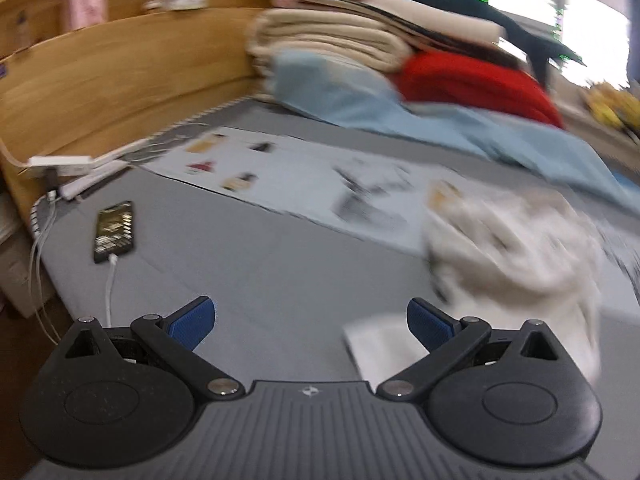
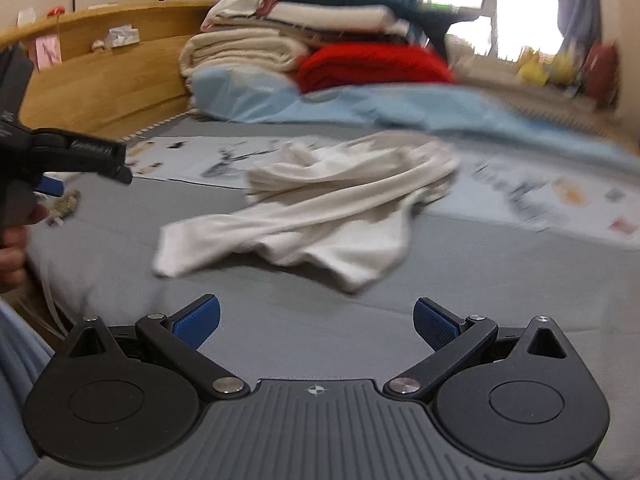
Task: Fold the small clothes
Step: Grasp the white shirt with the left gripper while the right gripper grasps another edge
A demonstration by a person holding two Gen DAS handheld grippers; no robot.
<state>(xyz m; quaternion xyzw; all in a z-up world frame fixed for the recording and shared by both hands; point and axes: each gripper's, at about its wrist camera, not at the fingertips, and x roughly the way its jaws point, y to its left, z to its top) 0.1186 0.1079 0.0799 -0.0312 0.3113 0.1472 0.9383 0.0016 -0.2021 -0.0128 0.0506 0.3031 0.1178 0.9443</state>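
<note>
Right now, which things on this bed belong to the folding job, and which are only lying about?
For the job:
crumpled white cotton garment
open left gripper
open right gripper

Lying about:
black smartphone on a white cable
stack of folded beige and red blankets
light blue sheet

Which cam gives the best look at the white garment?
Right wrist. The white garment sits mid-frame, crumpled on the grey bed, nearly all of it visible with only mild blur. Left wrist shows it heavily motion-blurred at the right, partly behind that hand-held gripper.
</note>
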